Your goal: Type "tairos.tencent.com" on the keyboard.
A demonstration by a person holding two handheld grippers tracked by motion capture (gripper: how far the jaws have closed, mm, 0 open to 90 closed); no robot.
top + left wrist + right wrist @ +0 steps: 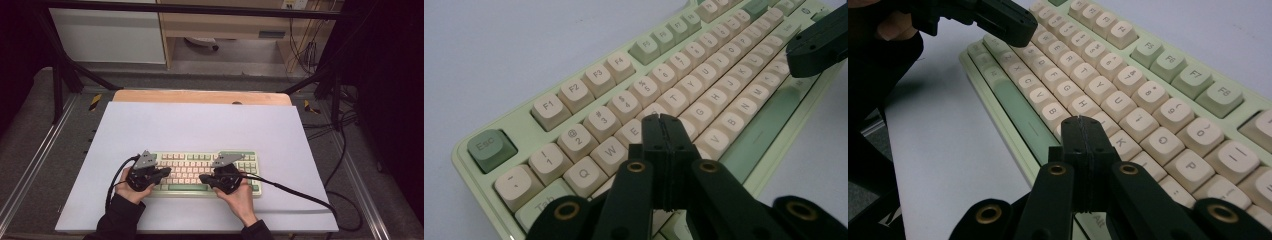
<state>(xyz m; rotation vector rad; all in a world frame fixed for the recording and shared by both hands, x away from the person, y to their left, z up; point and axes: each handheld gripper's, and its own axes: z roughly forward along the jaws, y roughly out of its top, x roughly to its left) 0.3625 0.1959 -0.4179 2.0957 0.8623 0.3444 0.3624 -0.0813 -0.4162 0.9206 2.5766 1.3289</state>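
A pale green keyboard (205,172) with cream keycaps lies on a white sheet (200,125) that covers most of the table, set toward the near edge and roughly centred from side to side. Wide bare sheet stretches beyond the keyboard's far side and to both of its ends, while only a narrow strip of sheet remains between its front edge and the person. A band of wooden tabletop (200,96) shows past the sheet's far edge, and black frame bars (65,75) stand at the far corners, well apart from the work. Black cables (295,192) trail from each tool across the sheet, the right one running off toward the table's right edge. The left gripper (169,172) hovers over the left half of the keys, its jaws clenched together with nothing between them; in the left gripper view the closed tips (663,120) sit above the letter rows near E and R. The right gripper (202,178) is likewise pressed shut and empty, its tips (1082,122) over the keys near J and K close to the space bar (1020,112). Both hands come in from the near edge, wrists low behind the keyboard, the tools angled inward so their tips point toward each other.
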